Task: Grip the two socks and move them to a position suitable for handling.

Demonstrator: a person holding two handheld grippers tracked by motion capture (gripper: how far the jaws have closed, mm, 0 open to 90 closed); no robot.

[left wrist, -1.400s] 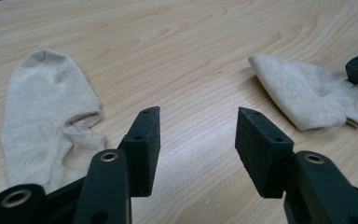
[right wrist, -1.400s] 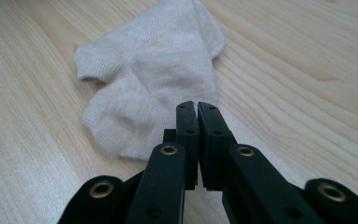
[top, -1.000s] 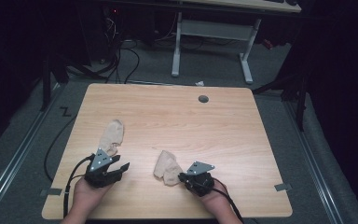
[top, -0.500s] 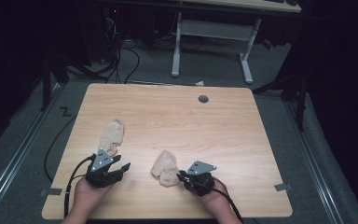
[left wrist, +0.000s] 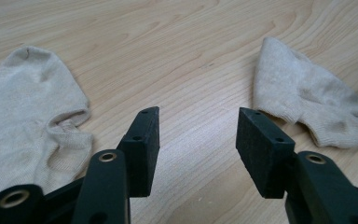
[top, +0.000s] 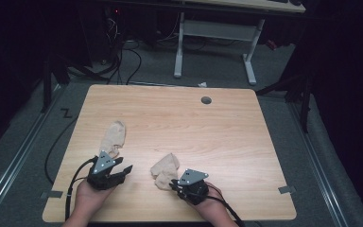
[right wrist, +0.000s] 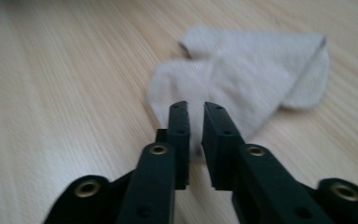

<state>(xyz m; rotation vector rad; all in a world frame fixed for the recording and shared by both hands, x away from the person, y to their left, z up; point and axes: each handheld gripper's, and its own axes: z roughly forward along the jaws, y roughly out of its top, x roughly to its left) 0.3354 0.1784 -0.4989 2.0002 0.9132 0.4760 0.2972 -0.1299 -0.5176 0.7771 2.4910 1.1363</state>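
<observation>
Crumpled sock [right wrist: 242, 74] lies just ahead of right gripper [right wrist: 195, 109]

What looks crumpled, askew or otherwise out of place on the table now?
Only a little. The sock near the right gripper is folded over itself and bunched, not flat. The other sock, beyond the left gripper, lies flat but slanted. The two socks lie apart, not paired. The table shows no spill or damage.

On the table [top: 246, 142], one sock [top: 112, 138] lies left of the other sock [top: 165, 169], well apart.
</observation>
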